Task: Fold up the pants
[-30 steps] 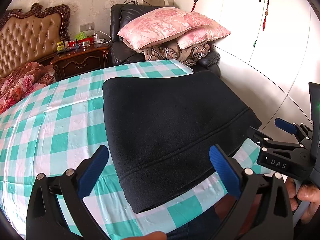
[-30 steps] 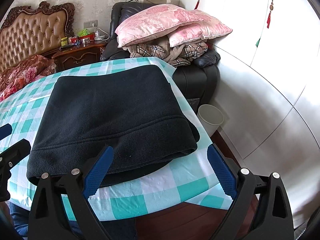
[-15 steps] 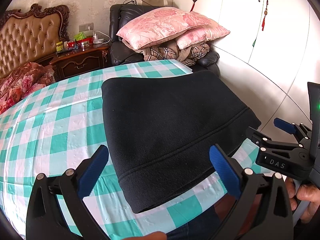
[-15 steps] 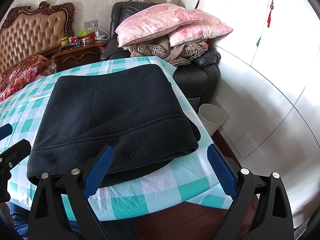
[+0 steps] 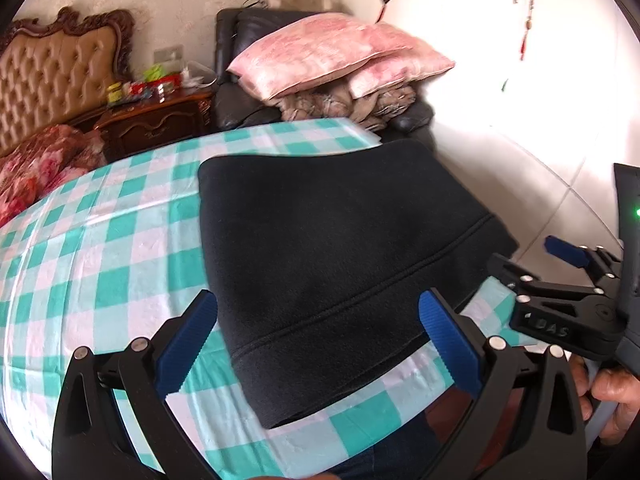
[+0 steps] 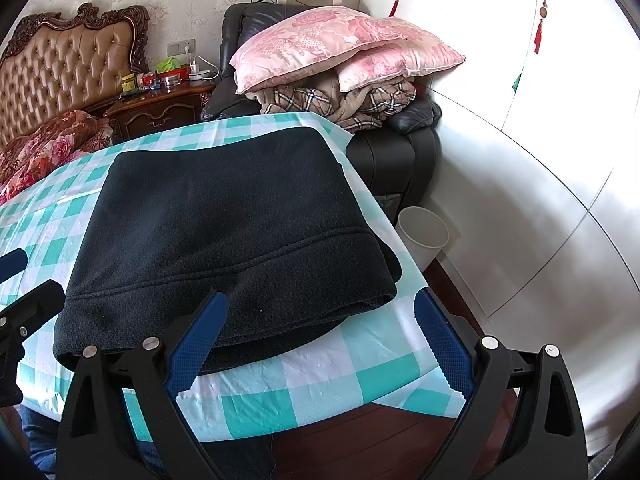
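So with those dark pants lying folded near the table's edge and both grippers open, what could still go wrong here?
Two risks, I think. The folded pants lie close to the right edge of the checked tablecloth, above a white bin; a nudge could tip them off. Also, the open right gripper could pinch the loose cloth along with the pants' lower layer and drag the stack. The left gripper hovers open too.

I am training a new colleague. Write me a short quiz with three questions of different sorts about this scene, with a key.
1. True or false: the left gripper grips the folded black fleece pants.
2. The round white plastic bin stands: A) on the table B) on the floor C) on the armchair.
3. What pattern has the teal and white tablecloth?

Key: 1 false, both it and the right gripper are open and empty; 2 B; 3 checked.
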